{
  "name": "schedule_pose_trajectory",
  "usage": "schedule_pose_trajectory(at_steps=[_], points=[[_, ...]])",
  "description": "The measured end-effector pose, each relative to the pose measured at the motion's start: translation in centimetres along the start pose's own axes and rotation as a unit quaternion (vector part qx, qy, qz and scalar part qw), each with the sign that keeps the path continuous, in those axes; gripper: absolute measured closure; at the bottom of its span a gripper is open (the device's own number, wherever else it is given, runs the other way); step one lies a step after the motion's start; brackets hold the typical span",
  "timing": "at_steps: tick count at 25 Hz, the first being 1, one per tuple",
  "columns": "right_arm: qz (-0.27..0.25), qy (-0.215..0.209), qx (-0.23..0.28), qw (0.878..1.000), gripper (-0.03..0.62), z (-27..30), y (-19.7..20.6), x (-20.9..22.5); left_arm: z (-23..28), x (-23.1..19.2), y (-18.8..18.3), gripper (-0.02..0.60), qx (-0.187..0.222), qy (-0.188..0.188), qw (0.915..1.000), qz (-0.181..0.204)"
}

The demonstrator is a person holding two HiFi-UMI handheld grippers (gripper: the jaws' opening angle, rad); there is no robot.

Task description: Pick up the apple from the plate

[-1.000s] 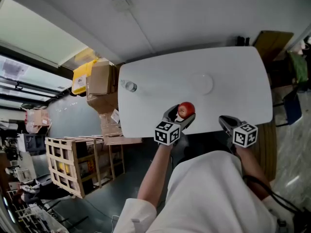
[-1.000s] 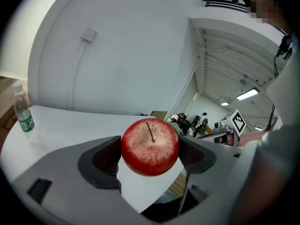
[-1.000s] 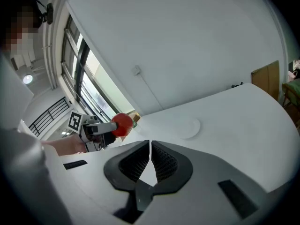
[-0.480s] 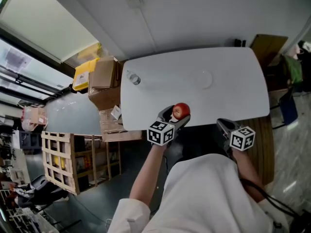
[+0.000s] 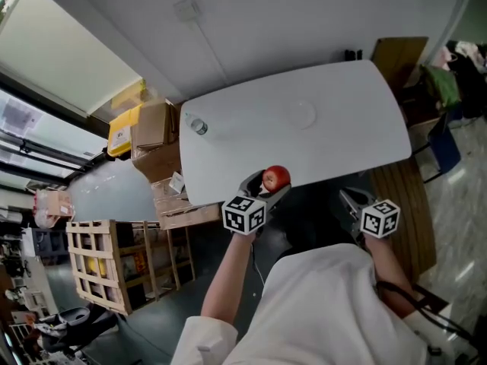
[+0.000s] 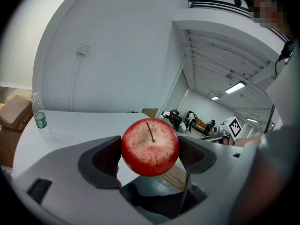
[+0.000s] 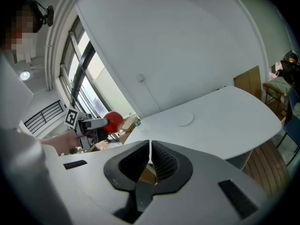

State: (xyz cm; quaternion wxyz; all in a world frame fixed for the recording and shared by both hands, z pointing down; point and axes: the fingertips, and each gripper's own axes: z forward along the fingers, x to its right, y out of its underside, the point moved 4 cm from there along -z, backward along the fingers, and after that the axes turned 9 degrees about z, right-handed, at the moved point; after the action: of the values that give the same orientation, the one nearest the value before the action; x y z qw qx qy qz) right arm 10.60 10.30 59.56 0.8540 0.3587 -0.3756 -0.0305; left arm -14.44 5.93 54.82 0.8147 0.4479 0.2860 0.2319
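Note:
A red apple (image 6: 150, 146) with its stem up sits between the pads of my left gripper (image 6: 151, 154), which is shut on it. In the head view the apple (image 5: 275, 178) hangs in my left gripper (image 5: 266, 185) just at the near edge of the white table (image 5: 358, 128). The white plate (image 5: 301, 113) lies bare near the table's middle, also seen as the plate (image 7: 183, 119) in the right gripper view. My right gripper (image 7: 150, 159) is shut with nothing in it, and in the head view the right gripper (image 5: 350, 198) is off the table's near edge.
A small clear bottle (image 5: 198, 125) stands at the table's far left corner, seen as the bottle (image 6: 40, 118) in the left gripper view. Cardboard boxes (image 5: 154, 124) and a wooden crate (image 5: 103, 261) sit left of the table. A brown board (image 5: 397, 55) leans at the back right.
Both grippers have drawn back toward me from the table; the apple, still held in the left one, has left the table top for its near edge.

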Motion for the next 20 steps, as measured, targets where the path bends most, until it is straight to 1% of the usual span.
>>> schedule_pose_trajectory(at_steps=[6, 13, 20], points=[[-0.004, -0.003, 0.001, 1.000, 0.557, -1.7, 0.0, 0.5, -0.1, 3.0, 0.1, 0.202, 0.004, 0.003, 1.0000, -0.004], [-0.022, -0.027, 0.004, 0.999, 0.556, -2.6, -2.5, 1.0, 0.5, 5.4, 0.2, 0.202, 0.013, -0.014, 0.9996, -0.021], [-0.060, -0.052, -0.010, 0.997, 0.557, -3.8, -4.0, 2.0, 1.2, 7.4, -0.3, 0.202, 0.032, -0.034, 0.9981, -0.040]])
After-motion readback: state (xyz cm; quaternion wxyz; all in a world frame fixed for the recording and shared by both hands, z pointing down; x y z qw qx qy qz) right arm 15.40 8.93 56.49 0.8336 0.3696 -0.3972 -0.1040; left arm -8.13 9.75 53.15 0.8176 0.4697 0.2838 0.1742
